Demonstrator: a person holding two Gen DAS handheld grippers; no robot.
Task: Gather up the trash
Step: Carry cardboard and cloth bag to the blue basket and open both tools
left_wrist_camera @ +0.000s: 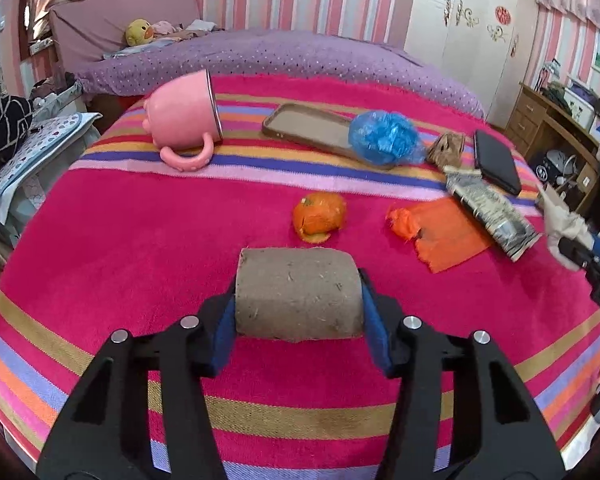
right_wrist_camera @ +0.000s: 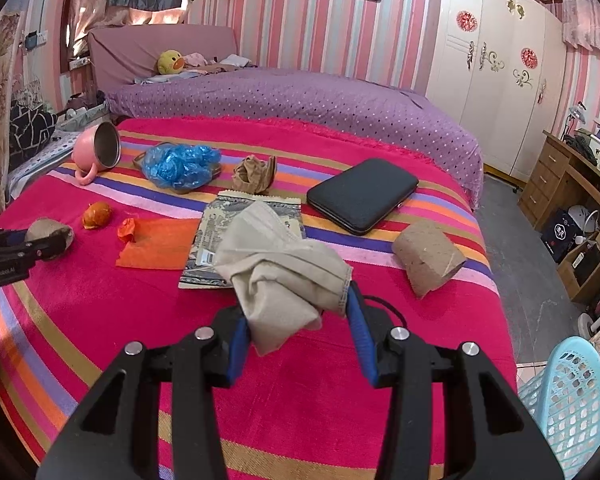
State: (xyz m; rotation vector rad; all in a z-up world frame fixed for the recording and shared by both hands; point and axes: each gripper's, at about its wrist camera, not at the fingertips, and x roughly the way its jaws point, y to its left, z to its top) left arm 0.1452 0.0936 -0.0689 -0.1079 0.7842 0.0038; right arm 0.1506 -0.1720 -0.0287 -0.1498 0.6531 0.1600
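Observation:
My left gripper (left_wrist_camera: 298,304) is shut on a brown cardboard roll (left_wrist_camera: 298,294), held just above the striped bedspread (left_wrist_camera: 140,240). My right gripper (right_wrist_camera: 296,316) is shut on a crumpled beige face mask (right_wrist_camera: 280,264), also seen at the right edge of the left wrist view (left_wrist_camera: 560,220). On the bed lie an orange peel (left_wrist_camera: 320,216), an orange wrapper (left_wrist_camera: 440,232), a printed foil packet (left_wrist_camera: 488,208), a blue plastic bag (left_wrist_camera: 384,136), a crumpled brown paper (left_wrist_camera: 446,148) and a second cardboard roll (right_wrist_camera: 428,256).
A pink mug (left_wrist_camera: 184,120) lies on its side at the back left. The blue bag rests on a brown phone case (left_wrist_camera: 300,126). A black case (right_wrist_camera: 362,194) lies at the right. A light blue basket (right_wrist_camera: 568,400) stands on the floor beside the bed.

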